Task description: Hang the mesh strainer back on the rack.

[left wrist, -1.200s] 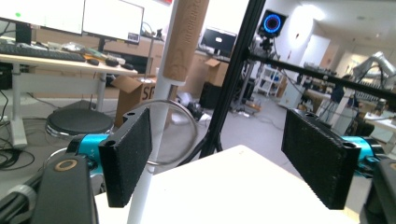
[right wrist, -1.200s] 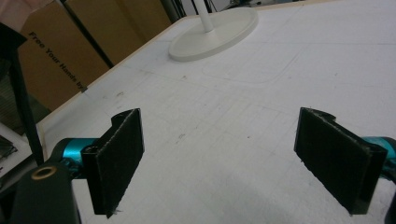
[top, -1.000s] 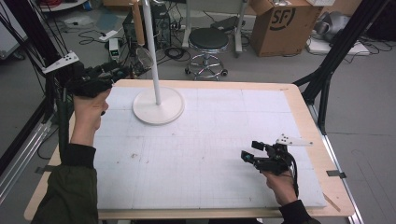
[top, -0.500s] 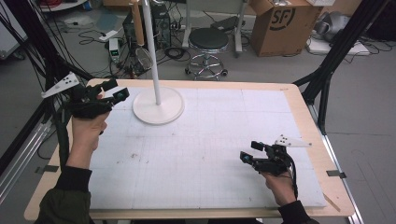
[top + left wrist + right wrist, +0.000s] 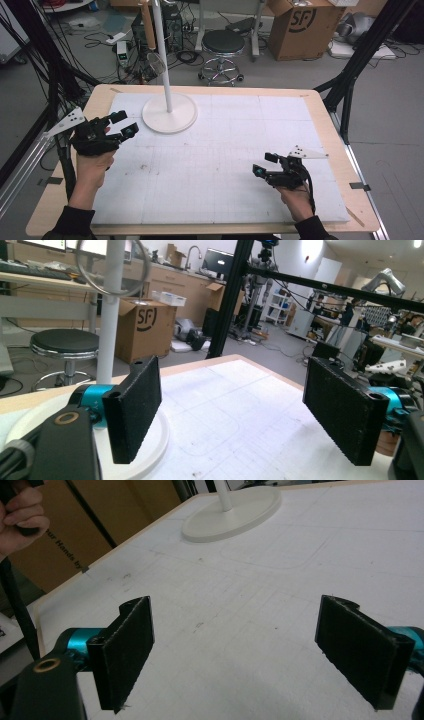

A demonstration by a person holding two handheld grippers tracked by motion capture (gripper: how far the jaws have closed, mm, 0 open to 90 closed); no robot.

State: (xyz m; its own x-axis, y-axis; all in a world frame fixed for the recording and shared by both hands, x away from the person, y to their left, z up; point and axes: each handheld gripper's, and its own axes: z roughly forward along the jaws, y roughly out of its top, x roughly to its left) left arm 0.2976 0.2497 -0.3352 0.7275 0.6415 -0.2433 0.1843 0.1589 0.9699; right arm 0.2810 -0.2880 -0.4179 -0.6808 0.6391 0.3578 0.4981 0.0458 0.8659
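Just beside left tongs: white stand base; right tongs well apart

White stand at far left of bench: round flat base resting on white gridded mat, slim upright pole rising from its centre, thin clear ring fixed partway up the pole.

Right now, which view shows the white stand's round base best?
The high view: the whole base is visible with the pole rising from its middle, near the table's far left. The right gripper view shows most of the base at the top edge. In the left gripper view a finger covers part of the base.
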